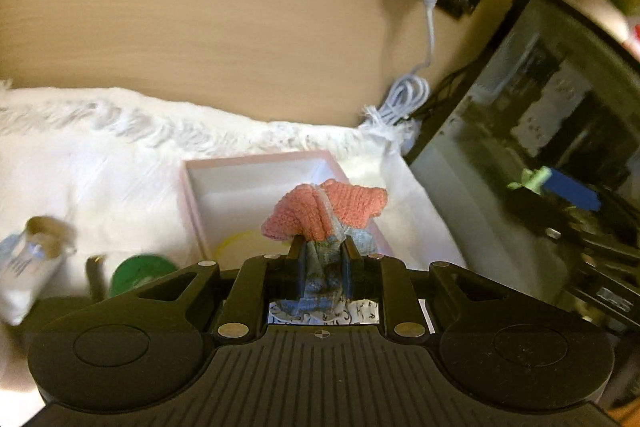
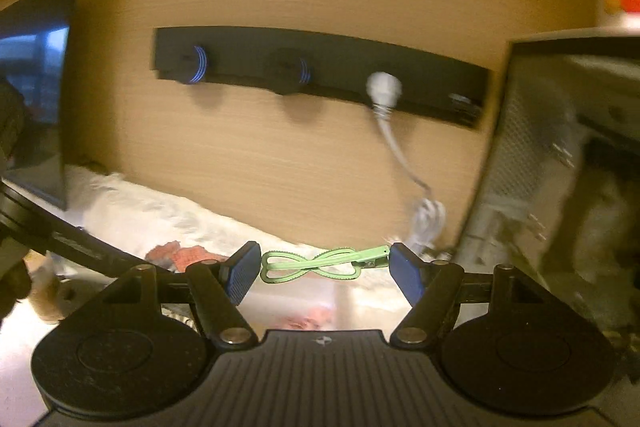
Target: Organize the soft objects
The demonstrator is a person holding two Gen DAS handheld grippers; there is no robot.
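My left gripper (image 1: 322, 247) is shut on a soft bundle: a pink knitted piece (image 1: 320, 211) with grey-blue fabric under it. It holds the bundle above the right part of a pink-rimmed open box (image 1: 256, 163) with a white inside. Something yellow (image 1: 236, 243) lies in the box. My right gripper (image 2: 320, 269) is wide open with blue pads (image 2: 240, 275). A green hair clip (image 2: 320, 263) spans the gap between its fingertips; whether it touches them I cannot tell. Pink knit (image 2: 180, 253) shows to the left beyond it.
A white fringed cloth (image 1: 100, 155) covers the surface. A green roll (image 1: 138, 273) and a white tube (image 1: 28, 263) lie at left. A black cabinet (image 1: 540, 147) stands at right. A wooden back wall holds a black strip (image 2: 320, 71) with a white plug and cable (image 2: 384, 91).
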